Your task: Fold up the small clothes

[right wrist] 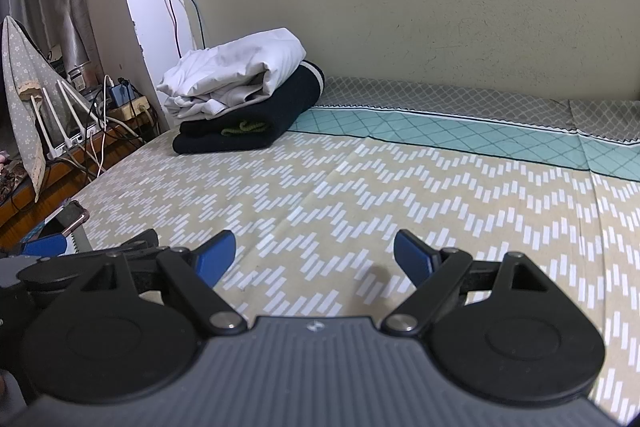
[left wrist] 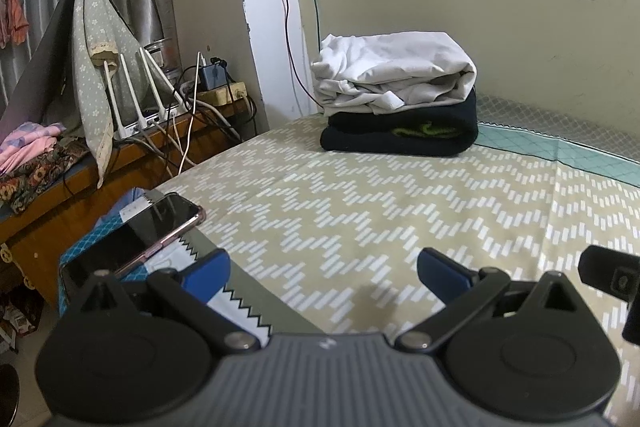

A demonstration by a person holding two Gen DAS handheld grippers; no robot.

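Note:
A folded white garment point(left wrist: 394, 73) lies on top of a folded dark navy garment point(left wrist: 400, 133) with a green mark, at the far side of the bed near the wall. The same stack shows in the right wrist view, white point(right wrist: 236, 73) over navy point(right wrist: 248, 123). My left gripper point(left wrist: 324, 271) is open and empty, low over the patterned bedsheet point(left wrist: 360, 195) near its front edge. My right gripper point(right wrist: 314, 255) is open and empty over the sheet point(right wrist: 400, 187), just right of the left one. Both are well short of the stack.
A phone point(left wrist: 136, 239) lies on a teal box by the bed's left front corner. A wooden side table point(left wrist: 120, 163) holds a router, cables, a power strip and cloths. The wall point(right wrist: 400, 7) runs behind the bed.

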